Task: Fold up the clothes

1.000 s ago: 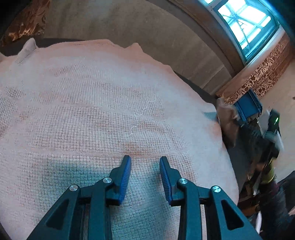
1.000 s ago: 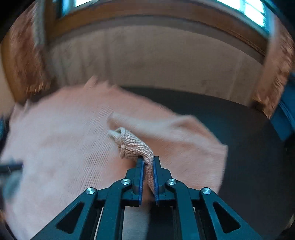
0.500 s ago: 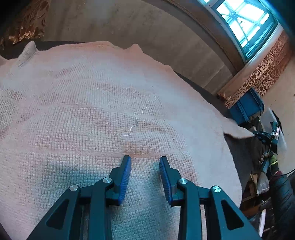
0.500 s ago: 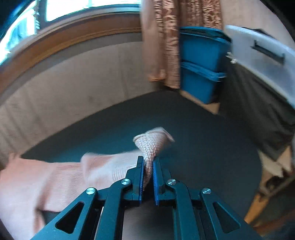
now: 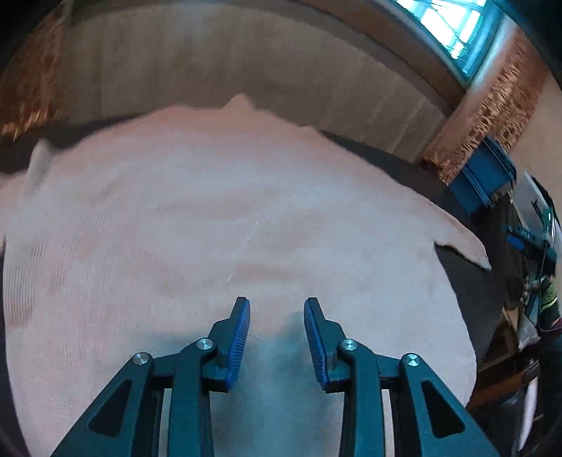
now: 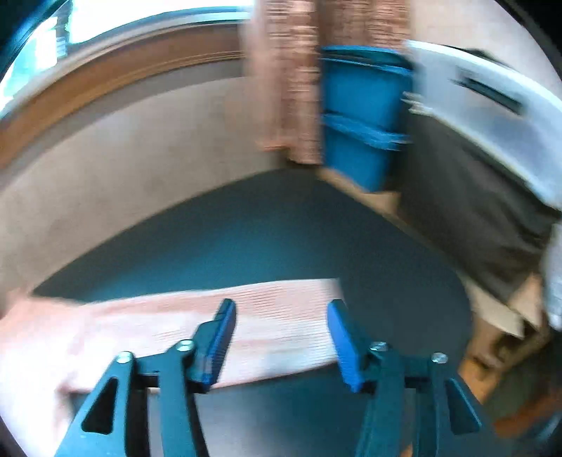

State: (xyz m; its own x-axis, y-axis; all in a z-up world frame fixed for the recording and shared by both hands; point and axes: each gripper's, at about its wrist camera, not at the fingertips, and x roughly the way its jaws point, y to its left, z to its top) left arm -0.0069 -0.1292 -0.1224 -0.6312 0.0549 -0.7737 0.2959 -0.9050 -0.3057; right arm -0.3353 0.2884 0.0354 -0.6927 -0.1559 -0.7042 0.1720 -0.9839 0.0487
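Garment: a pink knitted sweater is seen spread flat over a dark counter; most of the left wrist view is filled by it.

Sleeve: one sleeve is laid out straight across the counter in the right wrist view, its cuff end lying free on the dark surface; in the left wrist view the same sleeve is seen pointing away from the body of the sweater toward the blue bins.

Left gripper: held low over the sweater's near part, its fingers parted with only fabric showing in the gap; nothing is gripped. Whether the tips are touching the knit cannot be told, since the view is smeared.

Right gripper: positioned above the sleeve, its fingers spread wide and released; the sleeve is seen between and beyond them, ungrasped.

Beyond the sweater: a beige wall panel is seen along the far edge of the counter, with a window above it.

Beside the sleeve's end: patterned curtains and stacked blue bins are seen past the counter's corner, with a grey-white container next to the bins.
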